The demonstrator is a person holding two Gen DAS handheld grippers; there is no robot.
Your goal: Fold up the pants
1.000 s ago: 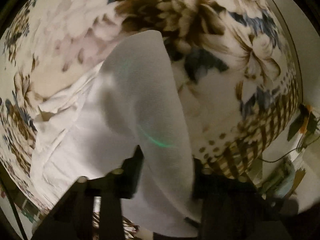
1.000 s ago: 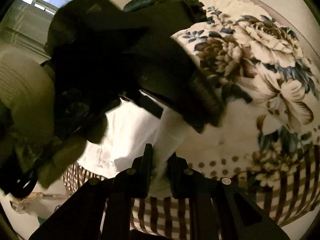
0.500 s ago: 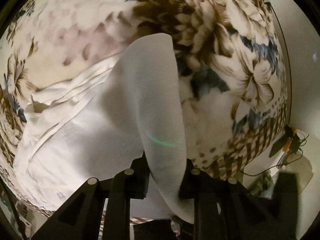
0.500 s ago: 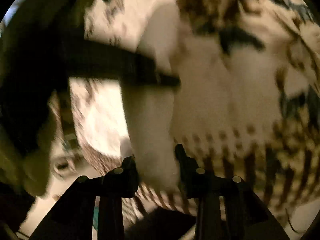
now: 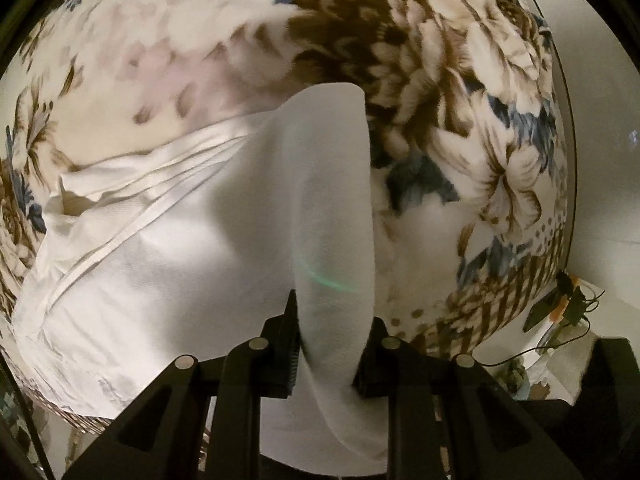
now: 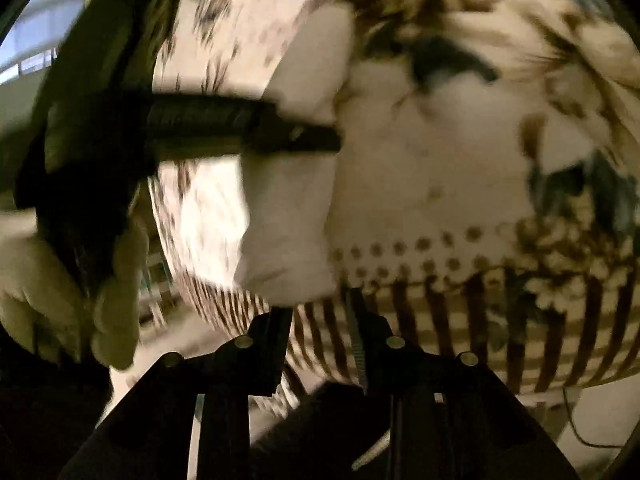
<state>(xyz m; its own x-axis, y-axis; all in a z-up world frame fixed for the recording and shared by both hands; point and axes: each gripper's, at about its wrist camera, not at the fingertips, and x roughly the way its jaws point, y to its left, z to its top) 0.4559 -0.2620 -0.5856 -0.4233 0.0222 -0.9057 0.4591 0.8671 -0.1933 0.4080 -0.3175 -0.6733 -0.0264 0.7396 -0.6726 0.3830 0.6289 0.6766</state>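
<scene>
Much of the right wrist view is smearing into blur, so the person's sleeve and hand (image 6: pixel 116 280) at its left edge are showing only as dark and pale shapes. The near edge of the white pants (image 5: pixel 160 264) is running out of sight behind the tool bodies in the left wrist view, and clutter beyond the bed's right corner is too small to make out. No writing or labels are showing anywhere.

The left tool (image 5: pixel 332 348) is pinching a raised fold of the pants, its pads pressing the cloth from both sides; the fold is standing up from the fingers while the rest of the garment is lying spread toward the left edge of the floral blanket (image 5: pixel 460 100) covering the bed. In the right wrist view, the left tool (image 6: pixel 256 132) is crossing as a dark bar clamped on the white cloth (image 6: pixel 288 216).

The right tool (image 6: pixel 320 320) is standing partly open, its fingers apart and gripping nothing; the hanging end of the pants is sitting just beyond its fingertips, over the blanket's striped border near the bed's front edge.
</scene>
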